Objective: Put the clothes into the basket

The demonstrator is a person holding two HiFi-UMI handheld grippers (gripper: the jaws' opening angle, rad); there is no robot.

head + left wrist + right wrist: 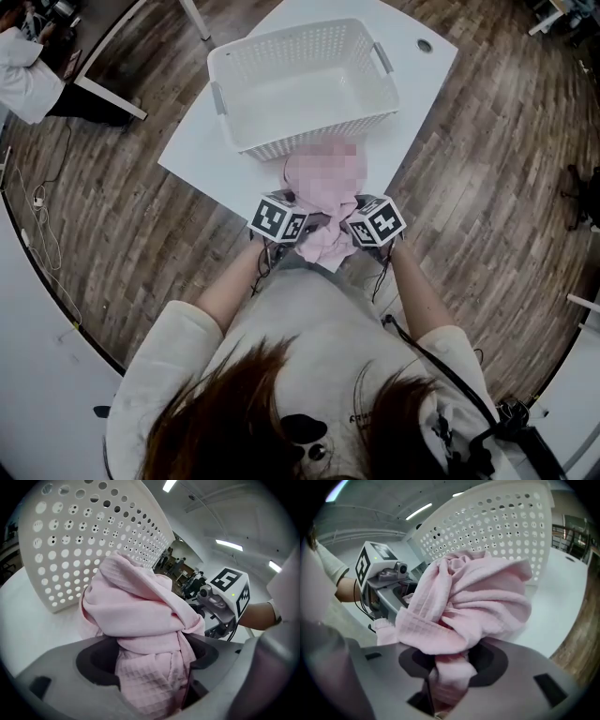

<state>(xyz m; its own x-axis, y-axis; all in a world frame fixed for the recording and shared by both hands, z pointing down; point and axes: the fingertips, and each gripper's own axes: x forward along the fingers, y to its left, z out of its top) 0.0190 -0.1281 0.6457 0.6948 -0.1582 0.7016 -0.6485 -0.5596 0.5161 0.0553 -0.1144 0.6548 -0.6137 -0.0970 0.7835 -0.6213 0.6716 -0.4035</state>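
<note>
Pink garment (pixel 140 606) hides left hand-held gripper's (pixel 149 667) and right hand-held gripper's (pixel 449 670) jaw tips.

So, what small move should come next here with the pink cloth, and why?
Probably close the left gripper on the pink cloth. Its jaws stand wide with the cloth between them, while the right gripper seems to pinch a fold already. The cloth lies on the table just in front of the basket, so both need a hold before lifting.
</note>
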